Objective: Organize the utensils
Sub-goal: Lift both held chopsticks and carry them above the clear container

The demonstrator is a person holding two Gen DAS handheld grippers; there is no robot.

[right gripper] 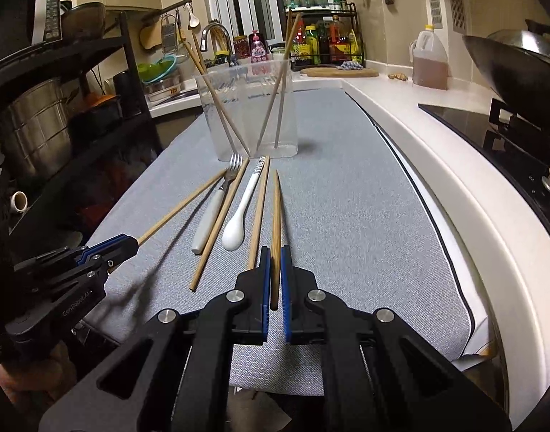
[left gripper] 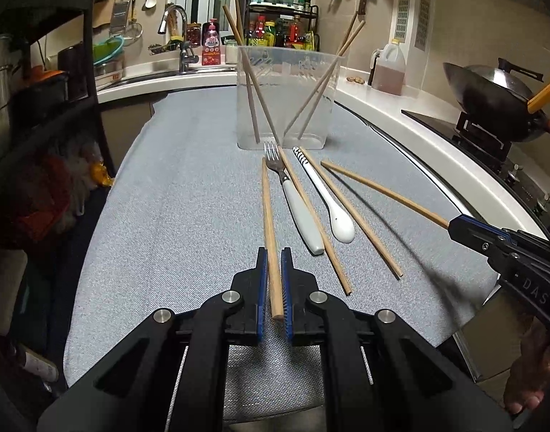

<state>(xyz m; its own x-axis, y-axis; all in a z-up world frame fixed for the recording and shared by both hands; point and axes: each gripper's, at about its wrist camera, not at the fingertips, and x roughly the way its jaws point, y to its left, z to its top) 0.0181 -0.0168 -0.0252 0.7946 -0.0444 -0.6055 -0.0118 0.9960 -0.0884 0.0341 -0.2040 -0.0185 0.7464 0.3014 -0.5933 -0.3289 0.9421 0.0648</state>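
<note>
Left gripper (left gripper: pixel 274 257): jaws closed on one chopstick (left gripper: pixel 268 216). Right gripper (right gripper: pixel 275 256): jaws closed on another chopstick (right gripper: pixel 276 216). Grey mat (left gripper: pixel 174 198) bears fork (left gripper: pixel 292 194), white spoon (left gripper: pixel 328 198), two loose chopsticks. Clear container (left gripper: pixel 287 100) at the far end holds four chopsticks.

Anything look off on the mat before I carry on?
Nothing is spilled or broken. The clear plastic container stands upright holding four chopsticks. The white-handled fork, white ceramic spoon and loose wooden chopsticks lie unsorted on the grey mat.
</note>
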